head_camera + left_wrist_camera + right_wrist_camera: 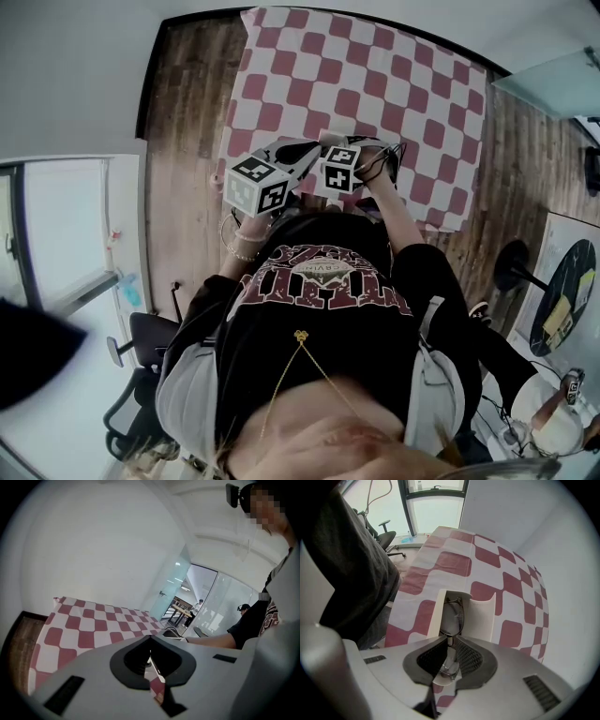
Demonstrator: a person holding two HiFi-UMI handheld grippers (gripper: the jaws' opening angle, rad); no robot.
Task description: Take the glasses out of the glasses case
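Observation:
In the right gripper view, an open white glasses case (480,613) lies on the red-and-white checked cloth (450,564). Thin dark-rimmed glasses (453,616) sit inside it. My right gripper (450,643) is shut on the near part of the glasses' frame, just above the case. The head view shows both grippers side by side at the table's near edge, the right gripper (349,150) beside the left gripper (302,152). In the left gripper view, the left gripper (150,641) has its jaw tips together, and I see nothing held between them.
The checked tablecloth (375,84) covers the table, on a wooden floor (183,141). A white wall stands close behind it. An office chair (141,375) is at my left. Another person's forearm (211,641) lies beyond the left gripper.

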